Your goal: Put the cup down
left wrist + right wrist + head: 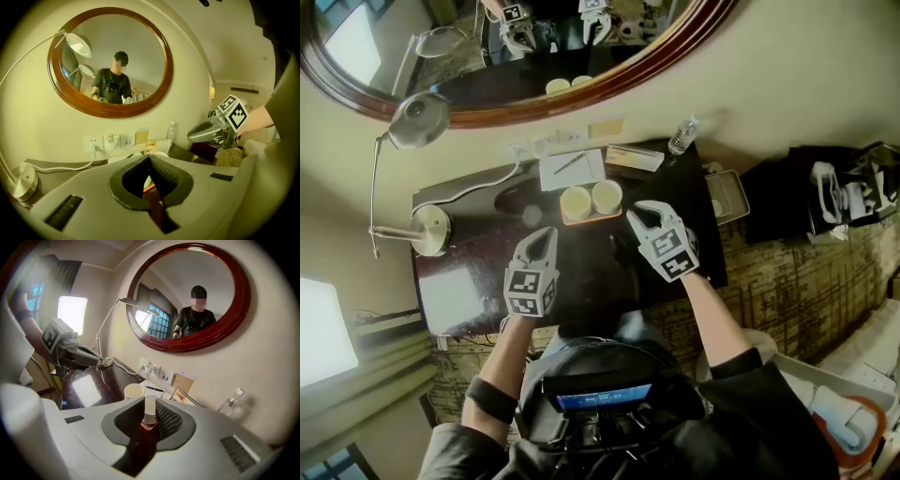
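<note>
Desk (592,270), dark and glossy, cups (576,202) on tray (584,222), oval mirror (487,66), patterned carpet (787,272)

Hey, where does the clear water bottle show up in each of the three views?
Head view: water bottle upper centre-right, at the back right corner of the desk.
Left gripper view: water bottle just right of centre, below the mirror.
Right gripper view: water bottle lower right, below the mirror.
Shared landmark: the oval wood-framed mirror.

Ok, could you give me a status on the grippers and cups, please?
Left gripper shut, empty. Right gripper barely apart, empty. Both cups down on the orange tray. Nothing blocking.
</note>
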